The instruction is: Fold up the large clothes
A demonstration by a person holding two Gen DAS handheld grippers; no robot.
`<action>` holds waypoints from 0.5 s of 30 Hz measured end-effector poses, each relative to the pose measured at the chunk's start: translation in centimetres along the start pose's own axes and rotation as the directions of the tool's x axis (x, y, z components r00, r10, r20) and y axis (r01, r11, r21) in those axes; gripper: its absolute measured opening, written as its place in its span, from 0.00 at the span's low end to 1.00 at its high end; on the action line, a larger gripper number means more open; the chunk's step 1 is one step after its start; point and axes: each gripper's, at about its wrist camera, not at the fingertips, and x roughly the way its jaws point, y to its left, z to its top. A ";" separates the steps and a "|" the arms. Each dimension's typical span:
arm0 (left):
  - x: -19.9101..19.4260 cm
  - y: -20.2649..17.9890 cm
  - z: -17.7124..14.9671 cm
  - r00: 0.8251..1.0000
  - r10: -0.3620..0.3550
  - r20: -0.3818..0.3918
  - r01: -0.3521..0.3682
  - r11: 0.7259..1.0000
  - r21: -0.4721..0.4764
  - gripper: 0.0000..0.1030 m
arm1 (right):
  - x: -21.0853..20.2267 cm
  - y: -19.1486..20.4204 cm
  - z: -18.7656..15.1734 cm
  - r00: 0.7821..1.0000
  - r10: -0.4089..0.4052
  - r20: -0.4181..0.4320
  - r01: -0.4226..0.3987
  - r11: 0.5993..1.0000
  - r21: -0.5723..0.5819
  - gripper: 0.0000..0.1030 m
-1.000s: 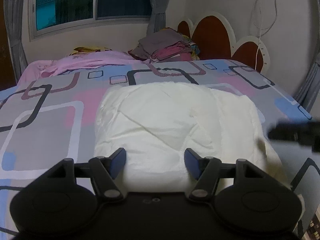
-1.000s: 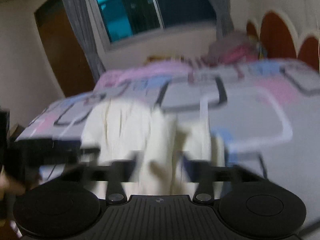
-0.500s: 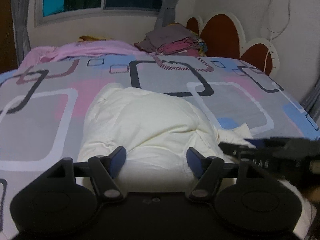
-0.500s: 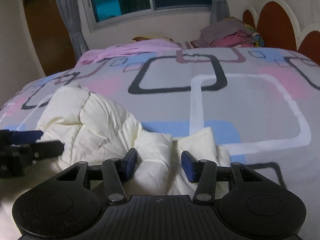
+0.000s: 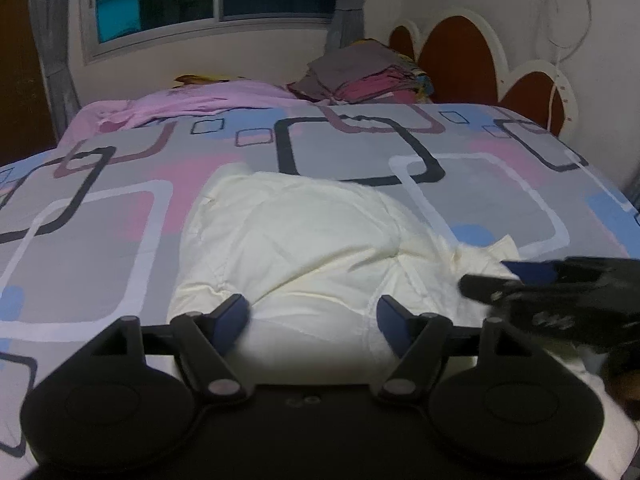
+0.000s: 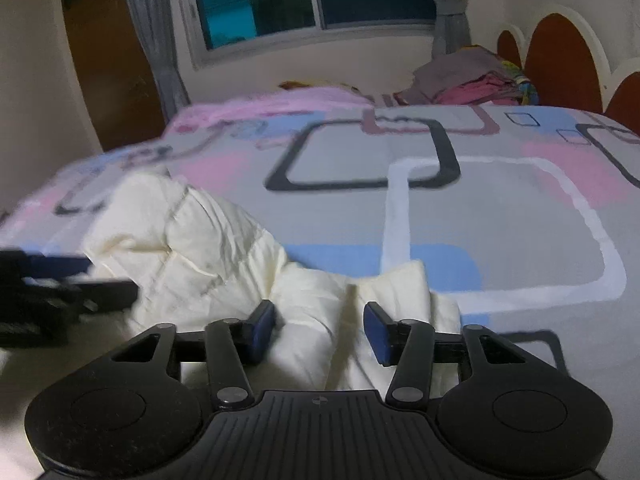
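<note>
cream padded jacket (image 5: 304,248) lies bunched at the near edge of a bed (image 5: 480,200) with a grey, pink and blue cover. left hand-held gripper (image 5: 314,316) jaws are opening astride it; right hand-held gripper (image 6: 320,326) jaws stand apart around a fold.

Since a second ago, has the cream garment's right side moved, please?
Yes. The cream garment then spread right across the bedspread; now that side is drawn in leftward, baring the white-outlined square.
</note>
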 end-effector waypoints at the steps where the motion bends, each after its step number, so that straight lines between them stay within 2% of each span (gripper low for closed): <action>1: -0.3 0.1 0.1 1.000 0.004 -0.002 -0.004 1.000 -0.008 0.69 | -0.9 0.3 0.4 1.000 0.012 0.017 -0.011 1.000 -0.012 0.48; 9: -2.9 0.3 0.0 1.000 0.025 -0.012 -0.025 1.000 0.004 0.73 | -7.5 3.4 0.3 0.995 0.067 0.073 -0.061 0.994 -0.087 0.48; 15: -5.0 0.8 -1.1 1.000 0.005 -0.028 -0.004 0.999 0.046 0.74 | -10.6 5.0 -2.9 0.998 -0.018 0.052 0.022 0.997 -0.072 0.48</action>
